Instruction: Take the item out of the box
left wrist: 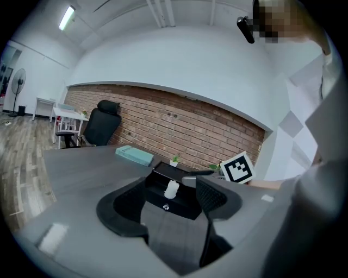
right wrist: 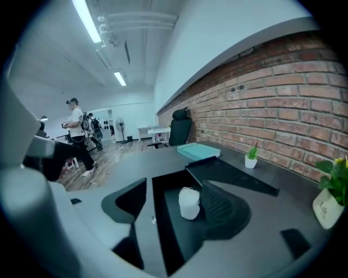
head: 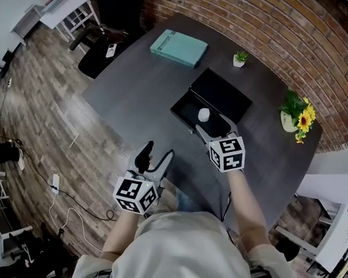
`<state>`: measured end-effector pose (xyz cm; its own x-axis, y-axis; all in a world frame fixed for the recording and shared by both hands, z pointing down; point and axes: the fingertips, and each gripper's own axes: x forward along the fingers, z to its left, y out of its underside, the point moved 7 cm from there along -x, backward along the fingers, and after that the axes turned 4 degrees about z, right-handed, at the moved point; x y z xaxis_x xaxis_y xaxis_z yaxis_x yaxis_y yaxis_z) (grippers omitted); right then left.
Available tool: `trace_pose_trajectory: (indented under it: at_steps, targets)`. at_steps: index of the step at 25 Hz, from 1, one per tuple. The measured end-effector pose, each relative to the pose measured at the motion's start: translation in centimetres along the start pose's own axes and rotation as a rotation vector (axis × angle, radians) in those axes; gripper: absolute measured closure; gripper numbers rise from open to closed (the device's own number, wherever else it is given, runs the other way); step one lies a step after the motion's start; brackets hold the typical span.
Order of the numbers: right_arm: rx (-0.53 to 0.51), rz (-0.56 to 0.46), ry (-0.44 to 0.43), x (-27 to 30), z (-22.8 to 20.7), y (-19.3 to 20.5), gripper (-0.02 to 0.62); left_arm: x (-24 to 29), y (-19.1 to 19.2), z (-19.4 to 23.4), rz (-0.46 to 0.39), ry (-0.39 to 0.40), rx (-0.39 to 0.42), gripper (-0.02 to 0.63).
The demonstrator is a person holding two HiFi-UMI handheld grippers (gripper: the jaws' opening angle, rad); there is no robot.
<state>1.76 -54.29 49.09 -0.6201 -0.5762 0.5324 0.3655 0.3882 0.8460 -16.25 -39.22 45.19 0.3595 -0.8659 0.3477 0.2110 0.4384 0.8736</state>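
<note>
Item (right wrist: 189,203): small, white, stubby lump, a bit taller than wide, with a rough, stringy-looking surface and a faint waist round the middle. From the head view it reads as a round white blob. No label visible. It stands upright, long axis vertical, bottom on the floor of the box (head: 183,106). Box is black, shallow and open, with its lid (head: 223,93) laid back flat on the far side, toward the brick wall (head: 255,29). Box sits mid on the dark grey tabletop (head: 130,87). Item is roughly mid-box, apart from the walls.

Right tongs (head: 209,122): spread wide, not clenched, tips down over the near end of the box with the item between them. Item is off-centre in the gap, just beside the right-hand pad; touching or not, can't tell. Left-hand pad is well clear of it, so no grip. Nothing carried.

Left tongs (head: 160,149): also spread wide, empty, nothing between the pads. They hang at the near edge of the tabletop, well apart from the box, aimed toward it. In the left gripper view the box and item show ahead through the gap.

Other stuff on the tabletop: teal book (head: 179,47) at the far end, small potted plant (head: 240,58) near the lid, sunflower pot (head: 296,117) at the right edge. Black chair (head: 100,47) stands past the far-left corner.
</note>
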Motion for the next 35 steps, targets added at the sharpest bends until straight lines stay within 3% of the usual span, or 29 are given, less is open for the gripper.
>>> trace_pose_trajectory:
  at_steps: [14, 17, 19, 27, 35]
  targets:
    - [-0.010, 0.286, -0.019, 8.0, -2.8, 2.5, 0.336, 2.5, 0.4, 0.6, 0.043, 0.001, -0.008, 0.318]
    - [-0.009, 0.321, -0.011, 8.7, -3.0, 2.9, 0.386, 2.7, 0.3, 0.7, 0.046, 0.001, -0.007, 0.318]
    - [-0.003, 0.326, -0.006, 8.9, -3.1, 3.1, 0.419, 2.8, 0.3, 0.8, 0.048, 0.001, -0.006, 0.319]
    - [-0.005, 0.325, 0.008, 8.5, -3.0, 3.0, 0.434, 2.4, 0.3, 0.3, 0.047, 0.001, 0.009, 0.322]
    - [0.010, 0.211, 0.045, 4.5, -1.1, 1.4, 0.437, 0.3, 0.3, -0.4, 0.023, 0.002, 0.020, 0.327]
